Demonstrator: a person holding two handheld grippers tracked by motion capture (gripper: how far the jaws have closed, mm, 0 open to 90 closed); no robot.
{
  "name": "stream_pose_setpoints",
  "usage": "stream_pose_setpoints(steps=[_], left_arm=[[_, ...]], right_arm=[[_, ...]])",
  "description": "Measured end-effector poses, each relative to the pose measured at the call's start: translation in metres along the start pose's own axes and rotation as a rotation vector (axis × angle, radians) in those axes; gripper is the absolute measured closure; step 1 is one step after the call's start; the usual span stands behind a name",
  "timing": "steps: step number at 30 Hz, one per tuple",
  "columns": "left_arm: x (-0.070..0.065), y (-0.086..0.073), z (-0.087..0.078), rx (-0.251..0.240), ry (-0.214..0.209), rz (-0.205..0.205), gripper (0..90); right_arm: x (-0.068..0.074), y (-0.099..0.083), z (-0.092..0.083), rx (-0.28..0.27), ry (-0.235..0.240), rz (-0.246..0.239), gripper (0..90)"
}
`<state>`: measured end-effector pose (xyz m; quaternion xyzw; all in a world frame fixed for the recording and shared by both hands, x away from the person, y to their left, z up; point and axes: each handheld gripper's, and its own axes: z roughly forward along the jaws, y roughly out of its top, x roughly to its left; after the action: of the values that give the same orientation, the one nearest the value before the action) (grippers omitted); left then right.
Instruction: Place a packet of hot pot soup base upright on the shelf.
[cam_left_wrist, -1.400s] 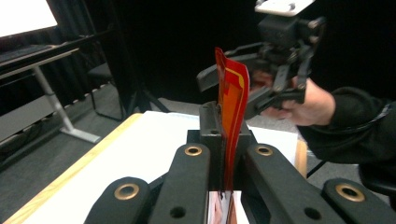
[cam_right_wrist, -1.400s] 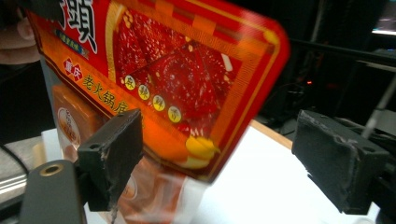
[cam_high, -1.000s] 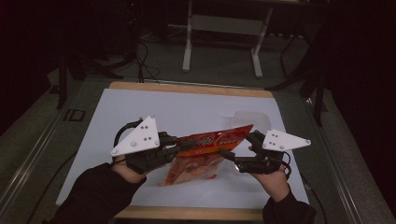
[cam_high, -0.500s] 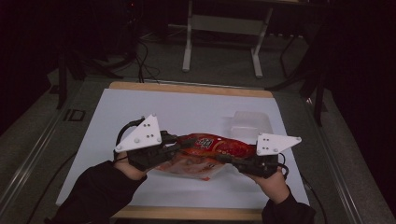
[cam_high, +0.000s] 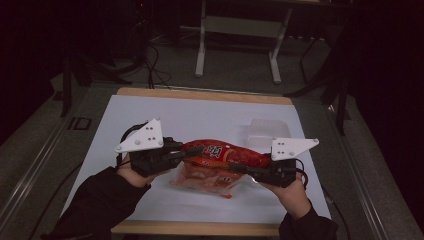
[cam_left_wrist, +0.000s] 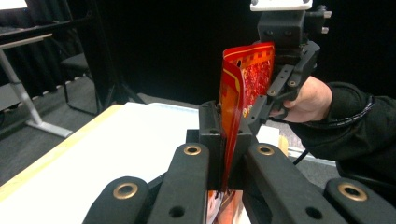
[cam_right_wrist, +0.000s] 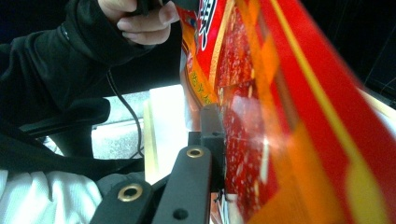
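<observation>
The red and orange printed foil snack bag (cam_high: 220, 160) hangs stretched between the two grippers above the white table sheet (cam_high: 210, 117), its upper edge pulled into a line while the clear-fronted lower part sags towards the sheet; a translucent plastic tub (cam_high: 262, 132) stands on the sheet just beyond the bag's right end, apart from it.

A second ago the bag was held at its left end alone, tilted, with its right corner free; since then the right gripper (cam_high: 239, 167) has just been closing its jaws, and in the right gripper view the black jaw now presses flat against the foil, so it is clamped on the bag's right end. The left gripper (cam_high: 187, 152) is likewise pinched tight on the bag's left end; in the left gripper view (cam_left_wrist: 226, 154) the foil edge runs straight up from between the two jaws, with the other gripper gripping the bag farther off.

The bag has also swung from slanted to nearly level, and lies a little nearer the person than the tub.

The likely meaning: the one-handed hold has become a two-handed one, which suits pulling the top seam apart; the next pull probably needs both grips to stay firm, since slick foil could slip out of either.
</observation>
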<state>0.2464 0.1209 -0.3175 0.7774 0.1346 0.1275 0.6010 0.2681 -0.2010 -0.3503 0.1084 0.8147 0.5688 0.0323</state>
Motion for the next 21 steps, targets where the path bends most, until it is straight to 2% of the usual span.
stream_pose_setpoints(steps=[4,8,11,12,14,16,18,19,21], left_arm=[[0.002,-0.002,-0.001,-0.013,-0.005,0.008,88.2],[0.004,-0.002,-0.001,-0.034,0.003,0.010,82.9],[0.004,0.000,-0.003,-0.066,0.020,0.006,69.0],[0.004,0.000,-0.004,-0.081,0.034,0.004,57.7],[0.005,-0.001,-0.006,-0.103,0.065,-0.002,46.0],[0.007,-0.003,-0.008,-0.106,0.071,-0.014,38.6],[0.009,-0.008,-0.009,-0.112,0.103,-0.017,32.6],[0.010,-0.011,-0.009,-0.116,0.105,-0.033,26.6],[0.013,-0.018,-0.009,-0.115,0.103,-0.072,20.6]], right_arm=[[0.000,0.006,-0.003,0.003,-0.012,0.000,90.0],[0.001,0.013,-0.006,0.002,-0.025,-0.006,90.0],[0.002,0.018,-0.010,-0.006,-0.041,-0.012,90.0],[0.001,0.020,-0.012,-0.009,-0.049,-0.015,90.0],[-0.001,0.022,-0.016,-0.024,-0.061,-0.007,90.0],[-0.004,0.025,-0.022,-0.041,-0.081,0.003,90.0],[-0.005,0.028,-0.027,-0.052,-0.101,-0.004,90.0],[-0.006,0.031,-0.032,-0.062,-0.112,-0.002,90.0],[-0.008,0.036,-0.039,-0.081,-0.139,-0.001,90.0]])
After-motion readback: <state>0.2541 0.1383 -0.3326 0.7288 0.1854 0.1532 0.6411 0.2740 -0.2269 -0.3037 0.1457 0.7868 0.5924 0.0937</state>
